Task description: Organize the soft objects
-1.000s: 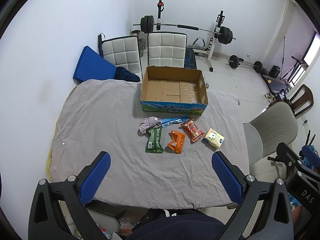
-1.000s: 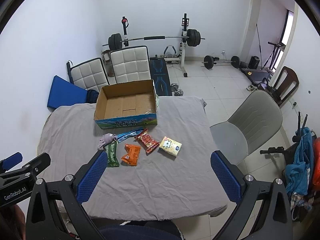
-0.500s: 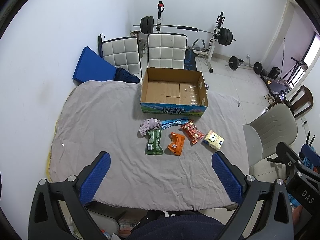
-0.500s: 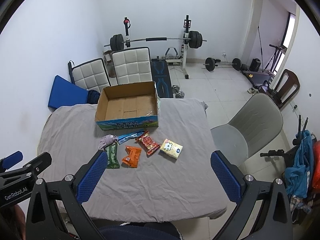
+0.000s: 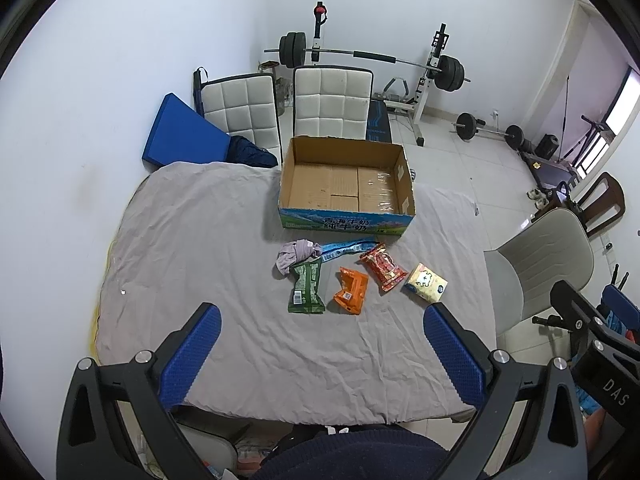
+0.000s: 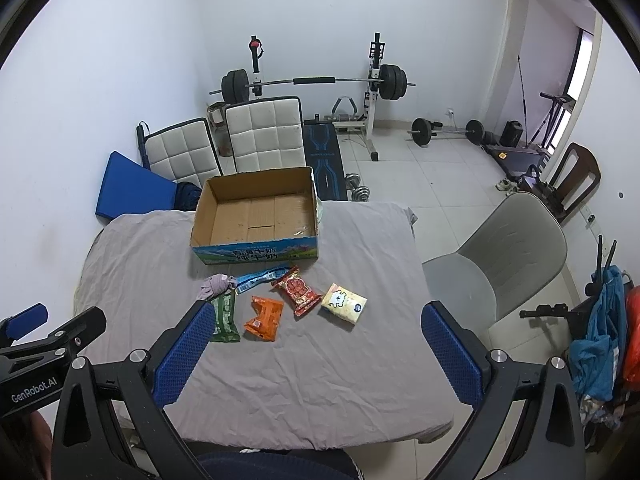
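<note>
An open, empty cardboard box (image 5: 346, 184) (image 6: 256, 216) stands at the far side of a table under a grey cloth (image 5: 192, 248). In front of it lie a purple cloth wad (image 5: 294, 256), a blue packet (image 5: 346, 247), a green packet (image 5: 306, 288), an orange packet (image 5: 351, 290), a red packet (image 5: 382, 267) and a yellow tissue pack (image 5: 425, 283) (image 6: 344, 303). My left gripper (image 5: 320, 356) and right gripper (image 6: 316, 354) are both open and empty, held high above the table's near edge.
A grey chair (image 6: 500, 268) stands at the table's right. Two white padded chairs (image 5: 328, 100) and a blue mat (image 5: 184, 136) are behind the table. A barbell rack (image 6: 316, 80) and weights stand by the far wall.
Both grippers have drifted slightly; the views shift a little. Nothing on the table has moved.
</note>
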`<state>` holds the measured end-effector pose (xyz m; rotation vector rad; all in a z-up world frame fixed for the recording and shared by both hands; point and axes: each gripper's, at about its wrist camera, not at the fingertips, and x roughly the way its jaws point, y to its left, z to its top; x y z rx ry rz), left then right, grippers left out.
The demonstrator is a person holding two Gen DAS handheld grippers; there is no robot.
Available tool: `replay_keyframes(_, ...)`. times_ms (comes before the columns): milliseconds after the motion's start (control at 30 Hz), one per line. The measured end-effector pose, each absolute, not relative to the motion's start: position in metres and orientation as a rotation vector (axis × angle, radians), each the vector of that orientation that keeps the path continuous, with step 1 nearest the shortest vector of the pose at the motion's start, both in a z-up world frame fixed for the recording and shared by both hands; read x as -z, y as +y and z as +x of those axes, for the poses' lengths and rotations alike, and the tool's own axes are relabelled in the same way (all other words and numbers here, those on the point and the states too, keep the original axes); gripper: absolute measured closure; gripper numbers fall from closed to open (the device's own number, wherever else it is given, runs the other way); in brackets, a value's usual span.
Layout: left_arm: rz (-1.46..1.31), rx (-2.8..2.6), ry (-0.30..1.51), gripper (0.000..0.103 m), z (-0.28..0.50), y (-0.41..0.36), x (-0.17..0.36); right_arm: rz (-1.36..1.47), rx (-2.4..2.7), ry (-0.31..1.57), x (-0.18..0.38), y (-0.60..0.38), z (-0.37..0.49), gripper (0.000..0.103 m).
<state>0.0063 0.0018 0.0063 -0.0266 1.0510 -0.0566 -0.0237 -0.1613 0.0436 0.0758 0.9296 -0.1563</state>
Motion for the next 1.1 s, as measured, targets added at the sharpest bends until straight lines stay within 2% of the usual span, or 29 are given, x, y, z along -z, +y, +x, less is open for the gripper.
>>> replay_keyframes(300,-0.031,0.035,1.056,0.0,0.034,0.005,0.006,0.089,0.163,0.956,-0.033,-0.169,-0.002,0.0)
replay_keyframes(500,-0.005,-0.003,1.105,0.0,0.095,0.012,0.055,0.082,0.168,1.062,0.015,-0.202,0.045,0.0)
replay_keyframes(600,0.027,-0.016,1.167,0.0,0.125,0.013,0.099,0.056,0.149,1.15,0.061,-0.226,0.079,0.0)
replay_keyframes(867,-0.011,-0.047,1.467,0.0,0.188,0.017,0.259,-0.191,0.029,1.45,0.258,-0.265,0.166,0.0)
replay_keyframes(1100,-0.015,-0.084,1.609,0.0,0.209,0.014,0.355,-0.371,-0.095,1.585,0.386,-0.247,0.207,0.0)
